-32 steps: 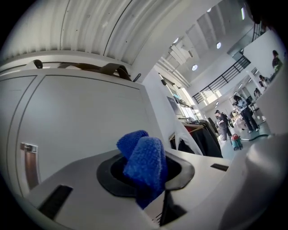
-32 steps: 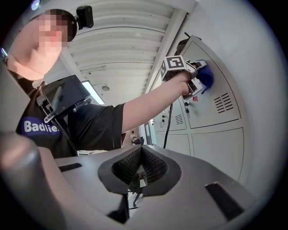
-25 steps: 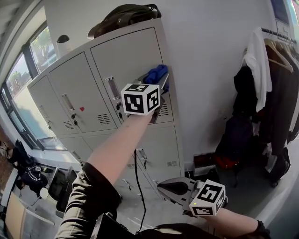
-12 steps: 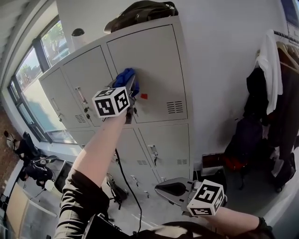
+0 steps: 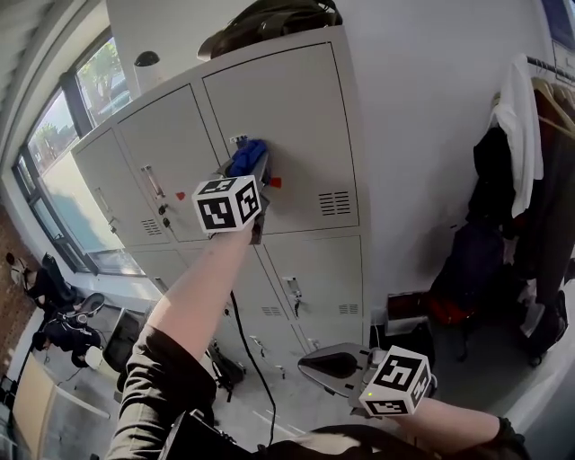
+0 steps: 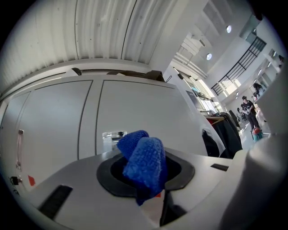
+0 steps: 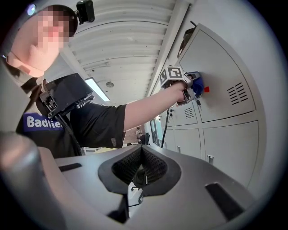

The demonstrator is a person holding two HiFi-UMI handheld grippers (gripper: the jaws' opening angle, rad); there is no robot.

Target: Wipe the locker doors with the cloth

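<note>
At the far left a window (image 5: 67, 153) runs beside a bank of lockers (image 5: 117, 193). Three upper locker doors (image 5: 171, 135) show, all shut, so nothing inside can be seen. The lower row is partly hidden behind the person's arm (image 5: 202, 287). Two small red tags (image 5: 275, 182) sit on the upper doors, one on the middle door and one on the right.

One blue cloth (image 5: 246, 155) is pinched in the left claw (image 5: 258, 180), bunched between its jaws and pressed against the right upper door, just beside the handle. One dark bag (image 5: 269, 20) lies on top of the lockers.

The right claw (image 5: 328, 364) hangs low, well apart from the lockers, its jaws drawn together with nothing between them. At the far right, one white garment (image 5: 518, 112) and several dark ones hang on a rack.
</note>
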